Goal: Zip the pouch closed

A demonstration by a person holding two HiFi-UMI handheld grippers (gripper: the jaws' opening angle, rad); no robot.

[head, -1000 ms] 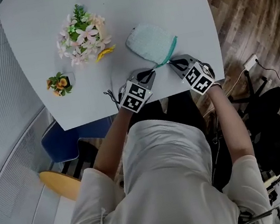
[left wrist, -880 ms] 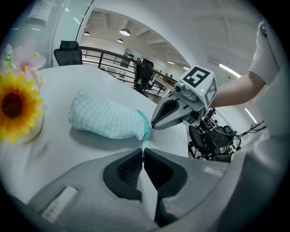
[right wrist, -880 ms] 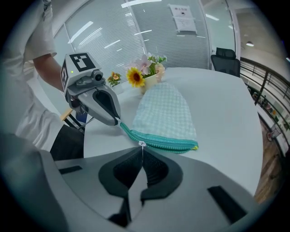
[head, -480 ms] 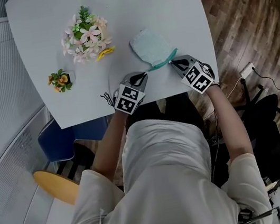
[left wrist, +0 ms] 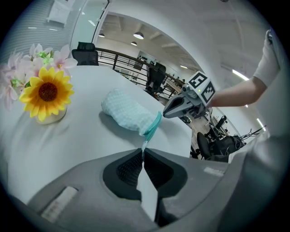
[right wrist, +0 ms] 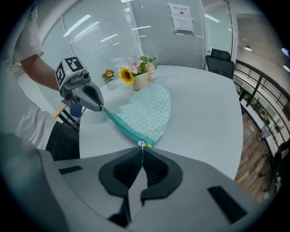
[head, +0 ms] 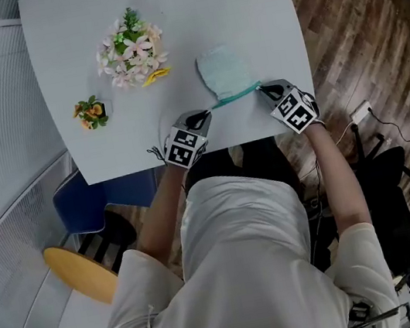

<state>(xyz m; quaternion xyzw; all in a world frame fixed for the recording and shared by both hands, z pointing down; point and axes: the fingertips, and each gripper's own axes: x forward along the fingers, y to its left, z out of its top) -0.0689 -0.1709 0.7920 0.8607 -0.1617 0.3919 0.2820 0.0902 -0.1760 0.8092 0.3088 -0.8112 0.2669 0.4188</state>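
Fingers of the left gripper pinch the pouch by its zip tail, the right gripper nips the pull tab; with it lying on the table between the 2, best anchor left and draw right straight, keeping the zip taut.

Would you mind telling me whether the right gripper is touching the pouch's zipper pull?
Touching. The right gripper view shows the right gripper shut on the zipper pull of the pouch.
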